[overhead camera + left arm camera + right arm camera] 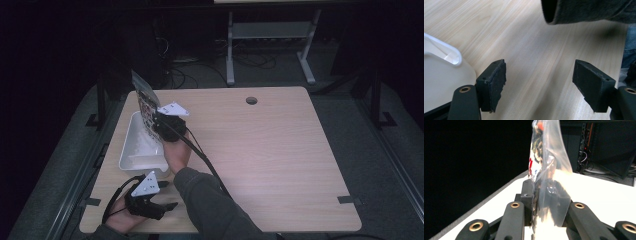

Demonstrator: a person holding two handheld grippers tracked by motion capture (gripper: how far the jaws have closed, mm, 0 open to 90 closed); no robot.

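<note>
The right gripper (161, 121) holds the clear bag (548, 167) upright, long axis vertical.

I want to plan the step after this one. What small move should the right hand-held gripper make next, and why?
Probably lower the clear plastic printed bag into the white rectangular plastic tray. The right hand-held gripper grips it upright above the tray; the left hand-held gripper is open and apart.
</note>
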